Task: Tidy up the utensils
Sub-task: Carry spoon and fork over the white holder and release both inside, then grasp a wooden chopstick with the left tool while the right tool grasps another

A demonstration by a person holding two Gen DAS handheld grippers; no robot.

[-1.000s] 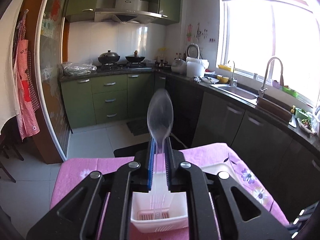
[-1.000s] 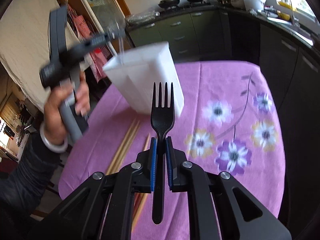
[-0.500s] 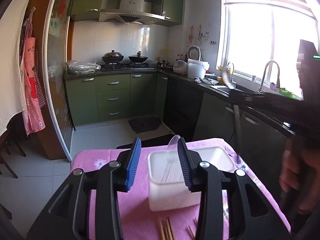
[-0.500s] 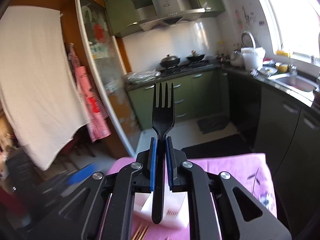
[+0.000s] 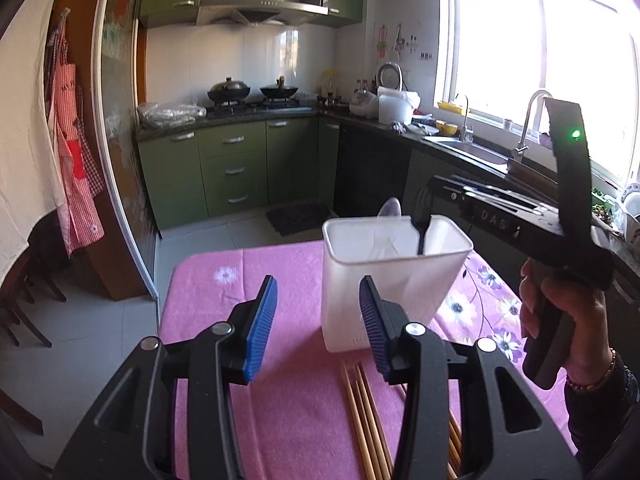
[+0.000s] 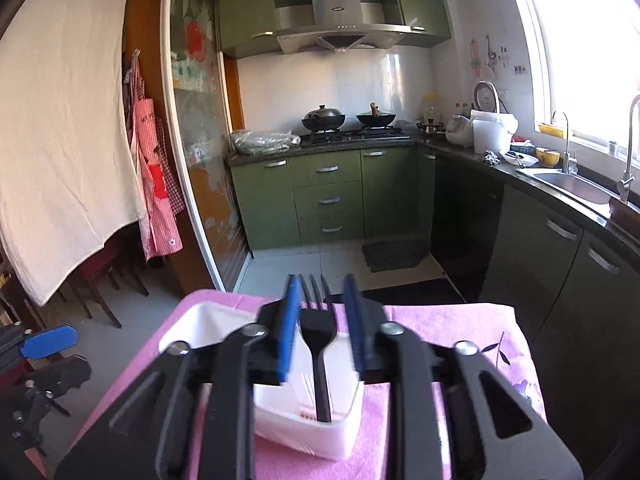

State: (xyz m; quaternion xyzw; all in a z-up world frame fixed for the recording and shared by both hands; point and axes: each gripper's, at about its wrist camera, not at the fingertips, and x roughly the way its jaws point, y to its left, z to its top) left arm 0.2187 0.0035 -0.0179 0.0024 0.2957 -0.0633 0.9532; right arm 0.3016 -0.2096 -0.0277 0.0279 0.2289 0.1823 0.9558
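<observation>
A white, translucent plastic holder [image 5: 394,280], square-mouthed and tapering toward its base, stands on the pink flowered tablecloth [image 5: 288,288]. Its walls are smooth and milky; from the right wrist view its floor shows a slotted grid. Inside it a clear plastic spoon [image 5: 390,208] pokes its rounded bowl just above the far rim, and a matte black plastic fork [image 6: 318,328] stands tines up with its handle end on the holder's floor.

The right gripper [image 6: 320,312] sits over the holder, its ribbed blue pads having just been spreading; the fork stands between them, and neither pad visibly presses it. The left gripper [image 5: 318,322] hangs near the holder, its jaws having just been opening, nothing between them. Pale wooden chopsticks [image 5: 366,420], slim and straight, lie on the cloth in front of the holder.
</observation>
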